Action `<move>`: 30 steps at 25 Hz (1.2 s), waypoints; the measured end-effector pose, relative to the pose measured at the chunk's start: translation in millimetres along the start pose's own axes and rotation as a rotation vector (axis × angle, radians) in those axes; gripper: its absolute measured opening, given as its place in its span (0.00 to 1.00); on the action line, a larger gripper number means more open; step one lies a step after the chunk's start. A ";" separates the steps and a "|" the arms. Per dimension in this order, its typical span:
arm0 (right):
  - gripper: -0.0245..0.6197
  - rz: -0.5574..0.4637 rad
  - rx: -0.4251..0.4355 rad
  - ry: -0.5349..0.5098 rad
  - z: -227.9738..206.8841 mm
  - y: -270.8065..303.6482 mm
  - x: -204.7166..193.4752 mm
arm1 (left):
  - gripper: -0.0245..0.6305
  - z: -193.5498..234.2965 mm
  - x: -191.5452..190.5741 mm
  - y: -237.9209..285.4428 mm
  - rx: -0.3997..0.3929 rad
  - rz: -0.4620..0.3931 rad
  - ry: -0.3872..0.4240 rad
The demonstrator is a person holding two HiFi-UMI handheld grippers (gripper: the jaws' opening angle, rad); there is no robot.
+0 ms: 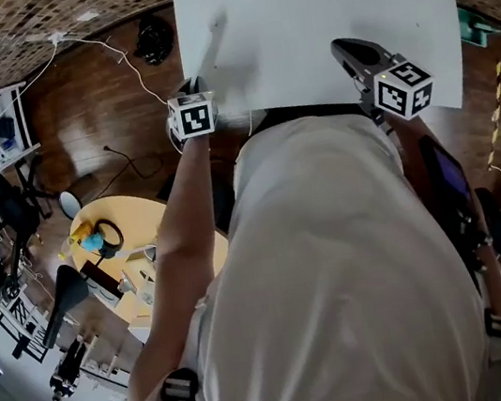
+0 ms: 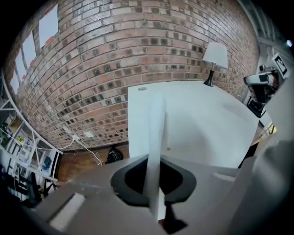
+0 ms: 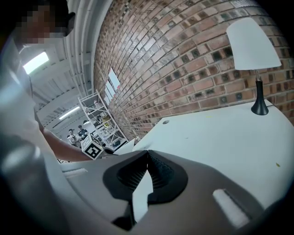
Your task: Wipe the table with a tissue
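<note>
Item one, tissue [image 2: 156, 133]: a narrow white strip. You are pinching it in the left gripper [image 2: 155, 159], whose jaws are clamping flat on it. The strip is reaching past the tips over the near left part of the white table [image 2: 206, 124]; whether it is touching the top cannot be told. Item two, right gripper [image 3: 147, 155]: you are holding it over the table's near right part, its jaws pressing together tip to tip. Markings: each gripper is carrying a marker cube [image 1: 193, 116] showing black-and-white square patterns, not letters. Item three, table lamp [image 3: 255, 55]: white shade, black stem and foot, standing at the far corner by the brick wall [image 2: 115, 69]. The wall is bearing white sheets [image 2: 48, 25] too small to read. Storage: a white shelving rack [image 3: 98, 117] is standing along the wall, its contents too small to name.
</note>
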State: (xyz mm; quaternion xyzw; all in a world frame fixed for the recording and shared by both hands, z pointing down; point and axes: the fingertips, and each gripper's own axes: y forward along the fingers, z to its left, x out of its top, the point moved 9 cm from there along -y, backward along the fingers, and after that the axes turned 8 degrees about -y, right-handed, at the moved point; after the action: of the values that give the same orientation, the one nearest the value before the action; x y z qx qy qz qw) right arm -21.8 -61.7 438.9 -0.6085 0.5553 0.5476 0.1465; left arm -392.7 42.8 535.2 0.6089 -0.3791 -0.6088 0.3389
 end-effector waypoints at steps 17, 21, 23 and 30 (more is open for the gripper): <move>0.05 0.005 0.032 0.080 -42.9 -6.4 1.0 | 0.11 -18.5 17.3 23.9 -0.141 0.105 -0.179; 0.05 0.001 0.023 0.092 -45.5 -7.2 -1.7 | 0.19 -21.9 19.6 24.7 -0.191 0.111 -0.137; 0.05 -0.003 0.017 0.096 -48.0 -7.6 -1.7 | 0.26 -24.7 24.1 23.7 -0.225 0.117 -0.132; 0.05 -0.002 0.016 0.104 -53.0 -8.7 -4.5 | 0.31 -25.7 28.8 23.6 -0.311 0.109 -0.222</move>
State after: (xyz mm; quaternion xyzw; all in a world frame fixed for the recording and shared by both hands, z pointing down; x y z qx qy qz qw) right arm 13.2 -98.1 457.8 -0.6355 0.5658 0.5107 0.1230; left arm -369.0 5.0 542.7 0.4568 -0.3480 -0.7042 0.4175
